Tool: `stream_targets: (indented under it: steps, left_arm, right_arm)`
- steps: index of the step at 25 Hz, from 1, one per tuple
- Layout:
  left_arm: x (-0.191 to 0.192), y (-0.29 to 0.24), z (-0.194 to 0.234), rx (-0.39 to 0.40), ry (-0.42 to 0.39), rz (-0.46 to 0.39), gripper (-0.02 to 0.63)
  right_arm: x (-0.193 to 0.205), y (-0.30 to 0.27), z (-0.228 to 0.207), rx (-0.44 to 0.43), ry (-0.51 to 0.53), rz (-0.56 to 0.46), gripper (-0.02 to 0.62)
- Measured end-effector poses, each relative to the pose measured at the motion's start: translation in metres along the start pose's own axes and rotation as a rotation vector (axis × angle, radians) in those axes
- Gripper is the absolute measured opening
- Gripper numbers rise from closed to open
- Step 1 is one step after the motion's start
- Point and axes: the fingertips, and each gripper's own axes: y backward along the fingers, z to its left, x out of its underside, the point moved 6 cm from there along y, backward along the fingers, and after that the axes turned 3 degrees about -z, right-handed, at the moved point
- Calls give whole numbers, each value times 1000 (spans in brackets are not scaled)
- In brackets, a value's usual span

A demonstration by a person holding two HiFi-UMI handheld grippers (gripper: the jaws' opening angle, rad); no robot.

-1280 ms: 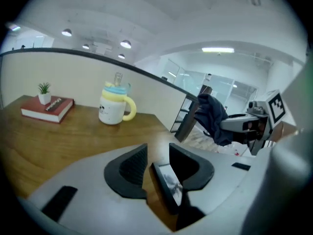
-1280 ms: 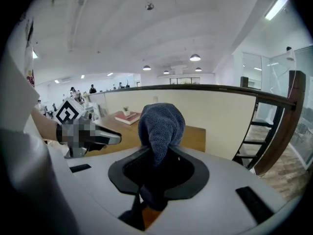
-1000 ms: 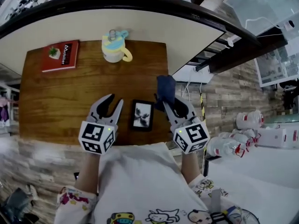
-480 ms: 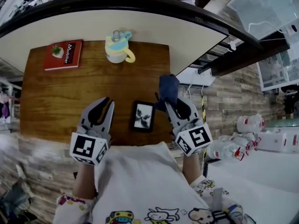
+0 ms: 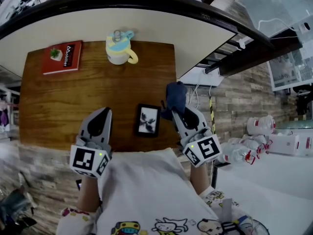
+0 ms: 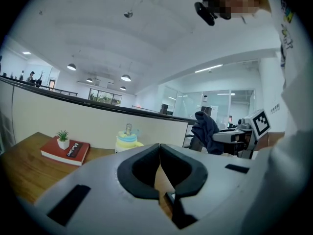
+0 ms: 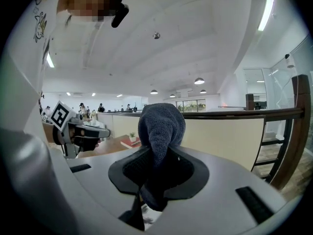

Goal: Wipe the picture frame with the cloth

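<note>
Two grippers are held over a wooden counter (image 5: 58, 102). Head view: the left gripper (image 5: 103, 112) is left of the picture frame (image 5: 147, 120), which lies flat near the counter's front edge. The right gripper (image 5: 178, 112) is just right of the frame and carries the dark blue cloth (image 5: 175, 96). Left gripper view: the jaws have just been closing and now meet, with nothing between them. Right gripper view: the jaws pinch the cloth, which bunches upward above them.
</note>
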Motion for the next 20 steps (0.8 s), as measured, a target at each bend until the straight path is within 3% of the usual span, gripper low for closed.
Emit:
stream_targets:
  steps: [20]
  left_arm:
    - [2, -4, 7, 25, -14, 26, 5]
  right_arm:
    - [6, 0, 3, 36, -53, 5, 69]
